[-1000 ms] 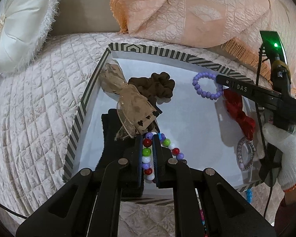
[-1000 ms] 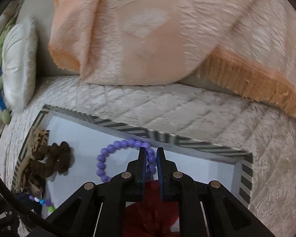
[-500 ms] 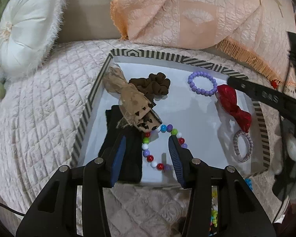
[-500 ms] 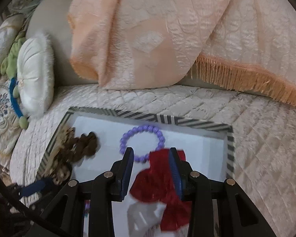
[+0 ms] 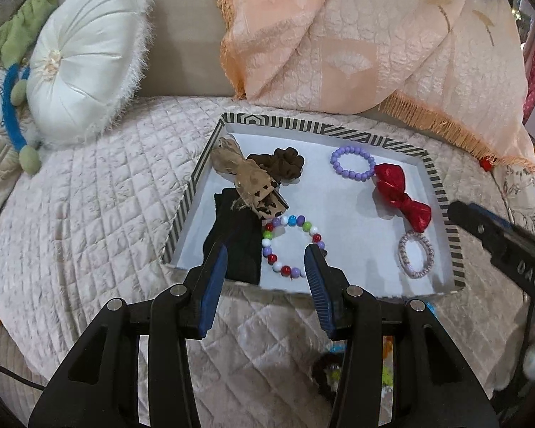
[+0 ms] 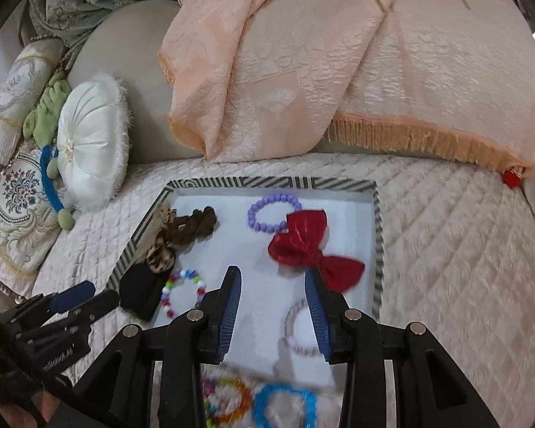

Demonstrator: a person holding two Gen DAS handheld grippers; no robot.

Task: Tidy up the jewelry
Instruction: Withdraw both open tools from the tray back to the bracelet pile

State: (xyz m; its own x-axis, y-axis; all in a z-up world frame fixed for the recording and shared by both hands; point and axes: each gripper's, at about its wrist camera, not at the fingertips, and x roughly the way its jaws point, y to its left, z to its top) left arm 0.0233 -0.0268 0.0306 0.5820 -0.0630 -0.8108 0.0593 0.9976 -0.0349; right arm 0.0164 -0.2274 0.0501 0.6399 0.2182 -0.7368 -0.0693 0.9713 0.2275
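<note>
A striped-rim tray (image 5: 324,132) on the quilted seat holds a multicoloured bead bracelet (image 5: 283,269), a purple bead bracelet (image 5: 355,177), a red bow (image 5: 401,196), a pink spiral hair tie (image 5: 402,253), a brown scrunchie (image 5: 285,162), a leopard-print bow (image 5: 249,182) and a black cloth piece (image 5: 239,246). My left gripper (image 5: 266,253) hangs open above the tray's near edge, over the multicoloured bracelet, touching nothing. My right gripper (image 6: 271,274) is open above the tray (image 6: 267,182), between the red bow (image 6: 303,242) and the pink hair tie (image 6: 290,321), empty.
Loose bangles lie on the seat in front of the tray, one blue (image 6: 285,406) and one orange (image 6: 228,399). A white round cushion (image 5: 82,75) sits at the back left. A peach fringed throw (image 5: 356,46) hangs behind the tray.
Both grippers opened and drew back and up from the tray. The left let go of the multicoloured bracelet, which now lies flat. The right came off the red bow.
</note>
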